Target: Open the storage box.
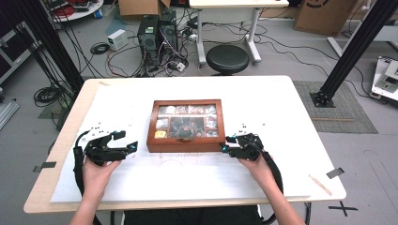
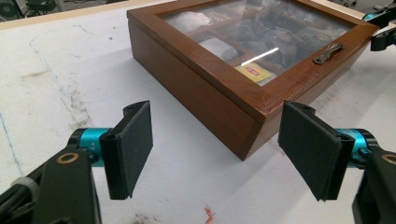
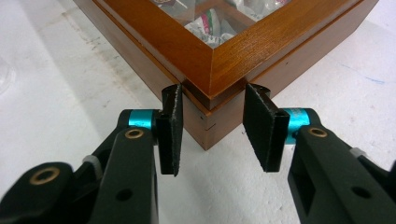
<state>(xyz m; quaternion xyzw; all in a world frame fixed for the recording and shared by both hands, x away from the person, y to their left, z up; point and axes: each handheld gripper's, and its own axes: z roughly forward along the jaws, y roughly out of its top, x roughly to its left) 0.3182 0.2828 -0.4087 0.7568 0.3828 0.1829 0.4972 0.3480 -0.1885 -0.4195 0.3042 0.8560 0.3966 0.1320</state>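
Right gripper (image 3: 212,133) is spread, jaws straddling the near right corner of the wooden box (image 1: 186,125), not yet clamped. Left gripper (image 2: 219,154) is wide open, held just off the box's near left corner, apart from it. Box sits mid-table (image 1: 281,108), lid shut, metal latch (image 2: 328,52) at the front edge. Step judged: approach, prob. to open the lid. Next move calls for unlatching and lifting the lid w/ the base steadied. Box: varnished brown wood, rectangular, glass-paned lid, compartments w/ packets inside. Jaw pads flat, black, grainy.
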